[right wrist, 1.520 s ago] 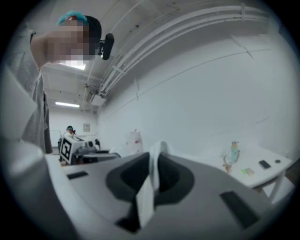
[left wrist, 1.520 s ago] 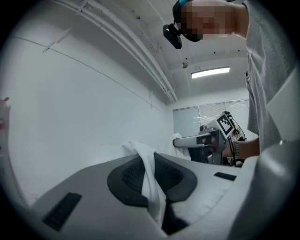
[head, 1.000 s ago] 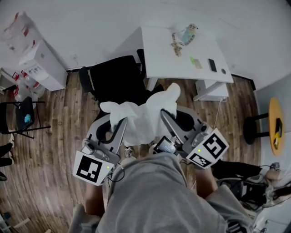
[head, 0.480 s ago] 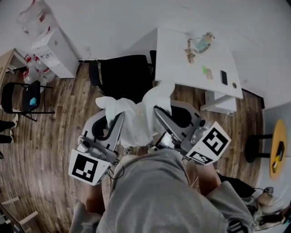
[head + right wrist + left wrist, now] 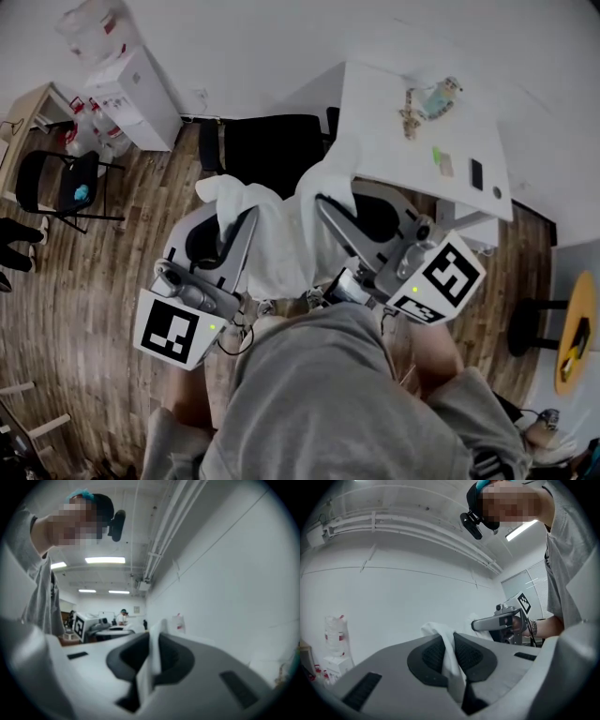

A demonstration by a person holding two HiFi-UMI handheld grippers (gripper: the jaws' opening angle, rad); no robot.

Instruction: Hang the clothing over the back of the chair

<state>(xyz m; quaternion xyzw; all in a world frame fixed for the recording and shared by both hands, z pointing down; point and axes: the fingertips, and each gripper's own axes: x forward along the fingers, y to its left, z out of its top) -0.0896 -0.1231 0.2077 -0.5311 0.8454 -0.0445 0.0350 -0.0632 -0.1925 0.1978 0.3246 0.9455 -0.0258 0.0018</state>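
Holding the clothing up in the air between both grippers, I see soft white fabric, creased and bunched. It sags in a loose heap between them, with one lobe sticking out past each gripper. It hangs in front of my chest, on my side of the black chair, and no part of it lies over the chair's back. I cannot tell what kind of garment it is, because its lower part disappears behind my grey shirt.

The left gripper is clamped on a thick fold of the cloth. In the left gripper view the dark, ribbed, rounded pads press against the white fold from either side, and a crumpled tuft rises beyond them. The right gripper is clamped on a thinner edge of the fabric, which stands as a narrow white strip between its pads. That view is soft and blurred, so I cannot make out the weave. Both grippers have smooth pale grey shells, and each carries a cube with black square markers.

The chair looks padded and matte, and its seat is mostly covered by the cloth and the grippers. Beyond it stands a plain white counter bearing a few small things that I cannot identify. The floor is dark wood planking. At the left edge are a folding chair and a white cabinet.
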